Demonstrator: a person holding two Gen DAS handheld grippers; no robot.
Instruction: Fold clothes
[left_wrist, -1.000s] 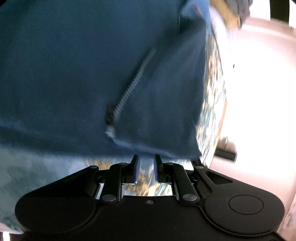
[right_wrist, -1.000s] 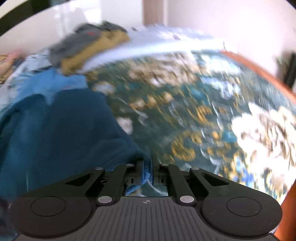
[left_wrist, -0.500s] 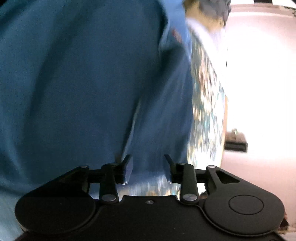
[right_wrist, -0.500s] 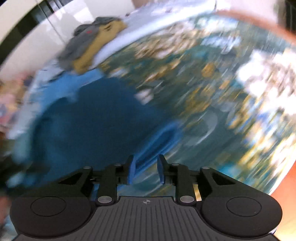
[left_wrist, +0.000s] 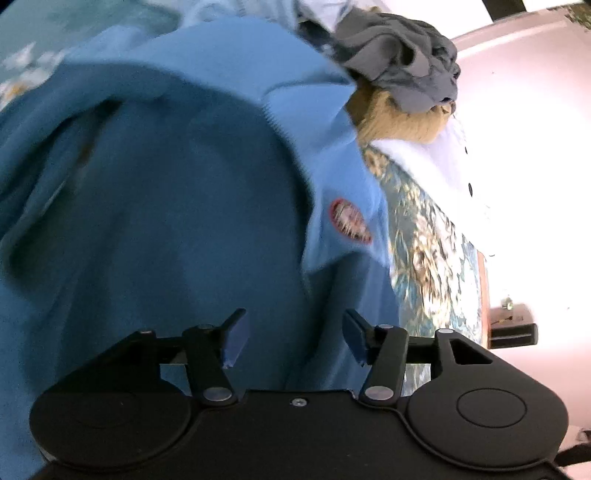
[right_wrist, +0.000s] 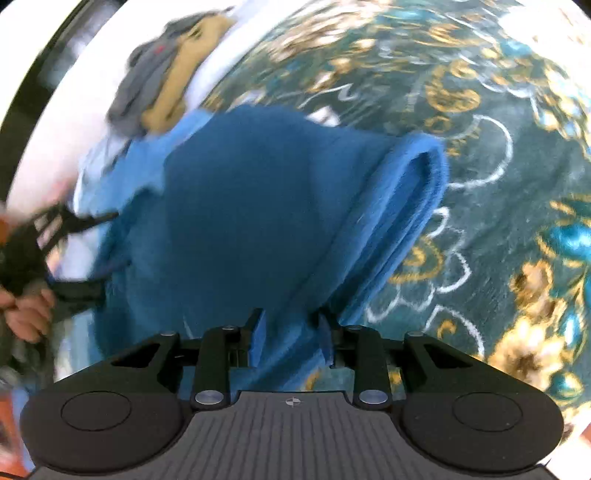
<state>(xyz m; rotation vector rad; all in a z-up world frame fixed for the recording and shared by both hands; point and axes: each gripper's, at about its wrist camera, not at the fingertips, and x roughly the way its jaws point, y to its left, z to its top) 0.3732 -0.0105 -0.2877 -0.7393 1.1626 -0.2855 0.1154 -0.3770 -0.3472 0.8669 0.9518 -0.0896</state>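
Hovering over the blue fleece, left gripper and right gripper both fingers apart; probably needing a fresh grab on its cuff.

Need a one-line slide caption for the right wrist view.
Right gripper, fingers open, over a dark blue fleece garment lying on a floral teal bedspread.

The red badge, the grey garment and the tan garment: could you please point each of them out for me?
red badge (left_wrist: 350, 220): left wrist view, centre of the oval patch on the light blue fabric.
grey garment (left_wrist: 402, 59): left wrist view, middle of the crumpled heap.
tan garment (left_wrist: 402, 125): left wrist view, the part showing under the grey one.
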